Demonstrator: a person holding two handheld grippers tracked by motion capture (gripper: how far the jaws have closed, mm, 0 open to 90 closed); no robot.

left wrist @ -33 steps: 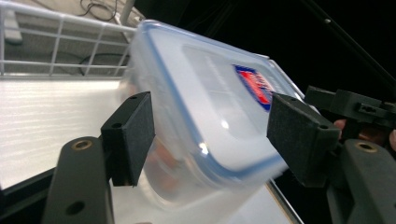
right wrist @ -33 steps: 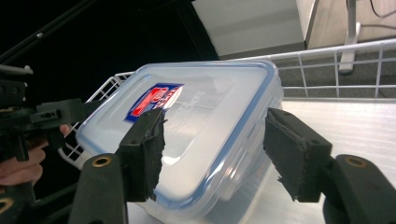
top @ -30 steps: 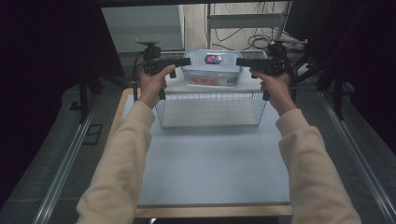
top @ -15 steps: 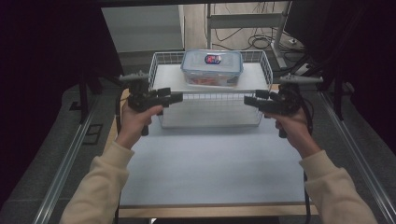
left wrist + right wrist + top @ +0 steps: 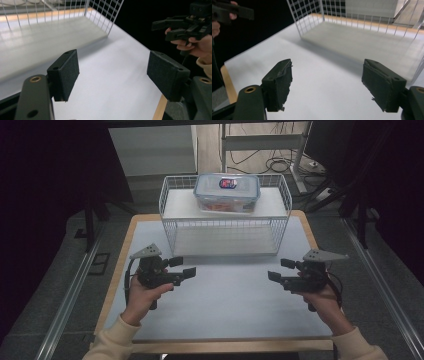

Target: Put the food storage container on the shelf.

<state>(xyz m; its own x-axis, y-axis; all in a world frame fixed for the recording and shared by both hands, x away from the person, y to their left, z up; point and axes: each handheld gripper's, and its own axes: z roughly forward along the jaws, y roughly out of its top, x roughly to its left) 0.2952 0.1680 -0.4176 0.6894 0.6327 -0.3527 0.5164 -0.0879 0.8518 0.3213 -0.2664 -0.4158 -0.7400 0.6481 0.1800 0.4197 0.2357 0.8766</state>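
both the left tongs (image 5: 186, 271) and the right tongs (image 5: 278, 271) have just been opening, jaws apart and empty, above the surface (image 5: 225, 305) near the wire basket (image 5: 225, 227).

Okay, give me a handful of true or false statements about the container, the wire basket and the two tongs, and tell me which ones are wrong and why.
1. The lidded plastic container sits at the far end of the wire basket. True.
2. The left tongs are clamped on the container. False: they are open over the white table top, with nothing between the pads.
3. The right tongs are open and hold nothing. True; their jaws have just been opening.
4. The container's lid is off and lies on the table. False: the lid is on the container.
5. Both tongs are inside the basket. False: they are on the near side of it, facing each other.
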